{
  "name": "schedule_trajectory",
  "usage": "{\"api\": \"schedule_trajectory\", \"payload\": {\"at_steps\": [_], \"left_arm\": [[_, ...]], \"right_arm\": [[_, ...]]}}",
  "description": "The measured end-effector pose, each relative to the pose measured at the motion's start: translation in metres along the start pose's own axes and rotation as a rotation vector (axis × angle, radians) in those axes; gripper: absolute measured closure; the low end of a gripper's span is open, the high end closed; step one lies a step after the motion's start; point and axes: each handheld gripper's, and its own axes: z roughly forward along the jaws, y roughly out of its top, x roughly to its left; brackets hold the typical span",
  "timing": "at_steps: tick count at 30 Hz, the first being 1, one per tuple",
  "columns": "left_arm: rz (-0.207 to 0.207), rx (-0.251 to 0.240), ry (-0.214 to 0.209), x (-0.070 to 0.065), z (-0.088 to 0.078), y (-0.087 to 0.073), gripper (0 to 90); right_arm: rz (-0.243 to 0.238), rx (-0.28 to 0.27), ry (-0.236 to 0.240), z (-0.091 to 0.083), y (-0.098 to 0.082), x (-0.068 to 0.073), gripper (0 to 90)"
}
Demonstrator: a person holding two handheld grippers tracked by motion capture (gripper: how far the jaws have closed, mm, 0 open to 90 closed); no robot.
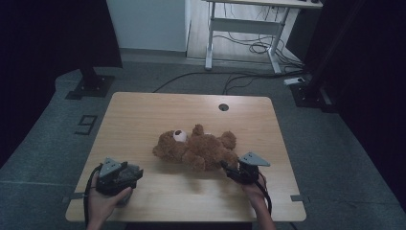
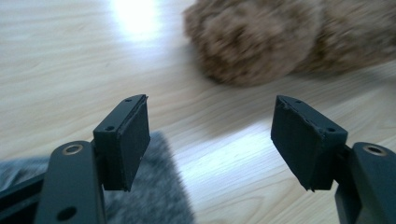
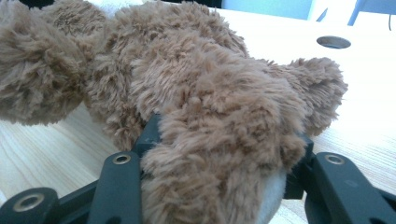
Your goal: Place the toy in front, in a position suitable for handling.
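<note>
A fluffy brown teddy bear (image 1: 198, 149) lies on its back mid-table.

Light wooden surface (image 1: 143, 115) with a round cable hole (image 1: 223, 107) near its far edge. Beyond it, a white-framed desk (image 1: 239, 28) over loose cables (image 1: 258, 48); left, the floor marking "9" (image 1: 85, 124).
</note>
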Motion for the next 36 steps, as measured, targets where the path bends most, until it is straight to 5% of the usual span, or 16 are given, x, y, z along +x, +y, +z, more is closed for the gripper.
{"api": "schedule_trajectory", "payload": {"at_steps": [6, 26, 36], "left_arm": [[-0.011, 0.075, 0.079, 0.013, 0.006, -0.013, 26.4], [-0.008, 0.226, 0.145, 0.022, 0.036, -0.034, 20.5], [-0.002, 0.219, 0.174, 0.019, 0.041, -0.037, 19.5]], "right_arm": [[0.001, -0.001, 0.005, 0.000, 0.000, -0.001, 48.5], [0.000, 0.001, 0.013, 0.000, -0.002, -0.001, 48.1], [-0.002, 0.002, 0.013, 0.000, -0.002, 0.000, 48.0]]}}
